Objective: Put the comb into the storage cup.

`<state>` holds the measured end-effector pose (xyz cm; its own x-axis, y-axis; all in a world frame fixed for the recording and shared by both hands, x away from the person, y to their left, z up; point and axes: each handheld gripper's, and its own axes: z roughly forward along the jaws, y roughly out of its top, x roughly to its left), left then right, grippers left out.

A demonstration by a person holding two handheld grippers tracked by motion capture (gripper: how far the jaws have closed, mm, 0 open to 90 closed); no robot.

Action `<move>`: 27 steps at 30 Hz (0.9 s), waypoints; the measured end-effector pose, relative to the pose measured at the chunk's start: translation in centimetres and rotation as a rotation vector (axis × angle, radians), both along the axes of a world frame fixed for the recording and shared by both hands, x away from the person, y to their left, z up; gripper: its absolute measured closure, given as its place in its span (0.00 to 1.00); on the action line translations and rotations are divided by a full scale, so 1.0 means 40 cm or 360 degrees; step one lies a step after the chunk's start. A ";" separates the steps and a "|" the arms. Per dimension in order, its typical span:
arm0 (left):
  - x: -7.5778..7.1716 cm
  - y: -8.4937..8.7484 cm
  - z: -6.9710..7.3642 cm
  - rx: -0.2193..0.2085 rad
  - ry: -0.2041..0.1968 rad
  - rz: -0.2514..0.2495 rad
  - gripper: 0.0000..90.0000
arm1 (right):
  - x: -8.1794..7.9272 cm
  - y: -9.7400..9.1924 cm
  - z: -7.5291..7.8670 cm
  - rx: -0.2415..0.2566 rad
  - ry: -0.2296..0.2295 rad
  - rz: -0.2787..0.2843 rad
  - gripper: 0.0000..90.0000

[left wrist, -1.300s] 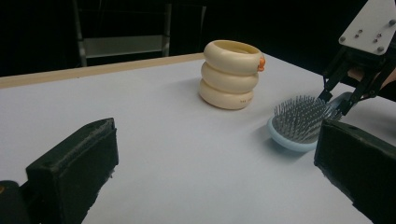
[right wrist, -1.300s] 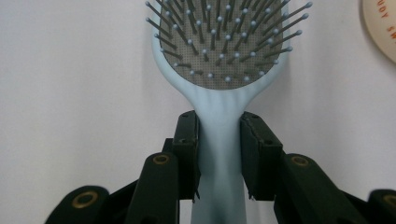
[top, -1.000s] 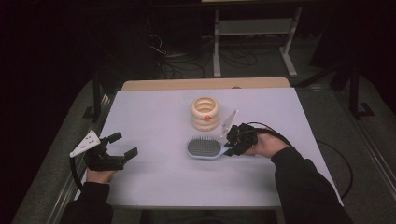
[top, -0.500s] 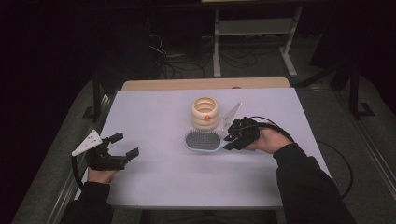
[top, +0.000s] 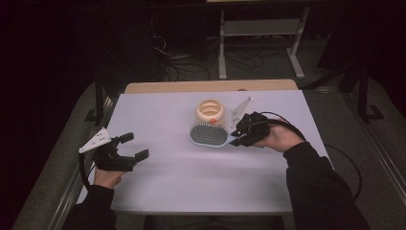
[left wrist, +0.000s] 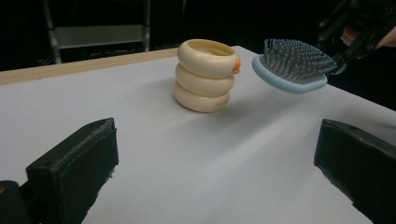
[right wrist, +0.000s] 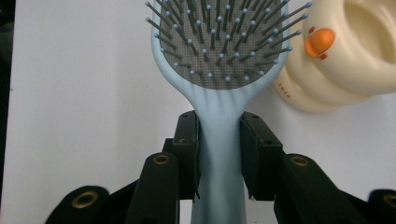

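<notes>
Blue-backed brush (top: 208, 135) hangs just off the table (top: 191, 182) beside the cream holder (top: 210, 111) – right gripper (top: 238, 134) clamped on its handle, bristles up, likely for carrying – while the left gripper (top: 130, 154) waits apart, jaws spread, empty

Small lettering on the cream ringed holder (right wrist: 286, 89) is too tiny to read.

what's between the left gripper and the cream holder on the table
Nothing: bare white table runs from the open left gripper to the cream ringed holder, as the left gripper view shows. The raised hairbrush is off to the side.
</notes>
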<state>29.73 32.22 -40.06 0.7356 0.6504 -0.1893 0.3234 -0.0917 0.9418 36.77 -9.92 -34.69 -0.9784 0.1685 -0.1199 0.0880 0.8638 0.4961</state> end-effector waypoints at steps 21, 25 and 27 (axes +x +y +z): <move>0.078 -0.146 0.065 -0.0001 0.0110 -0.0090 0.00 | -0.003 -0.004 0.096 0.0042 -0.0117 -0.0044 0.76; 0.087 -0.153 0.074 -0.0035 0.0112 -0.0093 0.00 | 0.000 -0.004 0.111 0.0069 -0.0144 -0.0058 0.76; 0.090 -0.156 0.080 -0.0058 0.0118 -0.0088 0.00 | 0.000 -0.003 0.118 0.0078 -0.0155 -0.0065 0.76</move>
